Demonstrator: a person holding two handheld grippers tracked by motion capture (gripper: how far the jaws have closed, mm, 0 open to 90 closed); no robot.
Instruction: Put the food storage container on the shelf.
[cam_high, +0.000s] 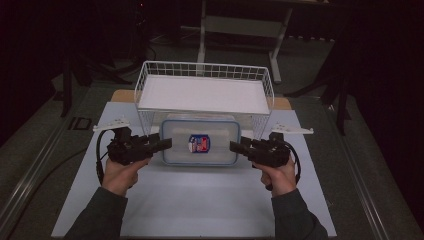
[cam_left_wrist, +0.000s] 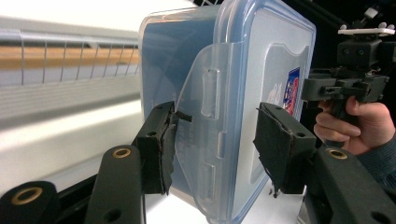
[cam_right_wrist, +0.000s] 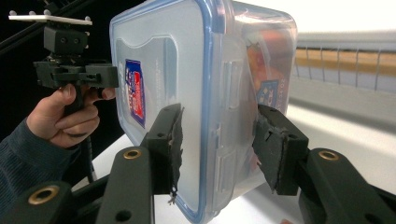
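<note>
Both grippers, left (cam_high: 161, 144) and right (cam_high: 239, 146), fingers wide astride the box (cam_high: 200, 142) ends; smooth plastic may slip on closing.

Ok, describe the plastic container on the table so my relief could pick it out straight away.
Find the white wire basket at the far end of the white table. Directly in front of it, on the person's side, lies the clear rectangular container, between the left gripper and right gripper. Its blue-rimmed lid with a red and blue sticker sets it apart.
</note>
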